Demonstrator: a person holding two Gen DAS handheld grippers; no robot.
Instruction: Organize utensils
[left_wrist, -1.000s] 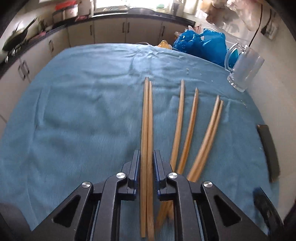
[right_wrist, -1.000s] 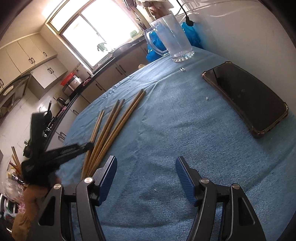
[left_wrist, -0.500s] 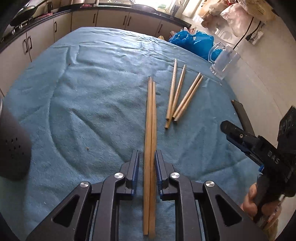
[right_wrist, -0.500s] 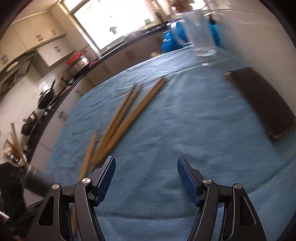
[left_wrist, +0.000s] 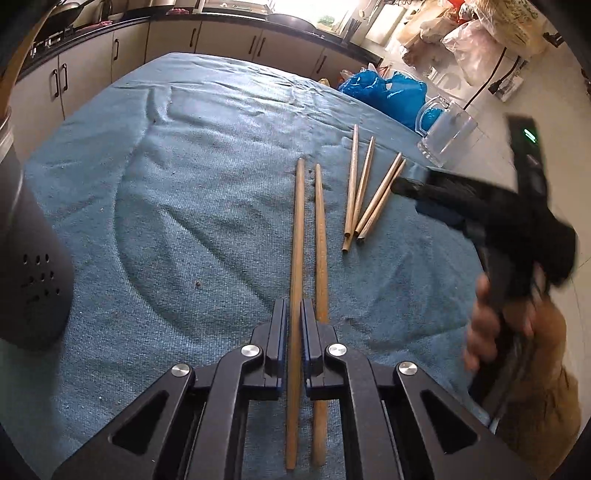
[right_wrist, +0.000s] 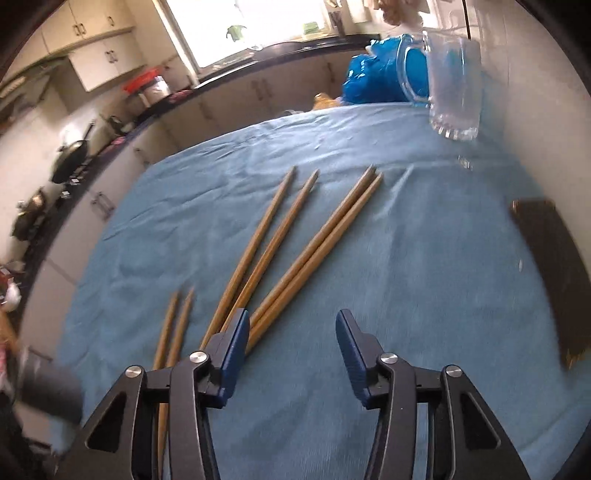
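Barely started, by the looks of it. Left gripper (left_wrist: 292, 325) clamped tight on one chopstick (left_wrist: 296, 258), its partner (left_wrist: 320, 236) lying loose on the blue cloth (left_wrist: 184, 221) just right of the jaws. Dark holder with holes (left_wrist: 33, 266) off to the left of that gripper, nothing dropped in yet as far as visible. Right gripper (right_wrist: 291, 343) half open, jaws just been closing, nothing between them; four more chopsticks (right_wrist: 295, 251) fanned out ahead, butt ends right by its left finger. So all six left to sort. No readable brands or writing anywhere, just a green light on the other gripper's body.
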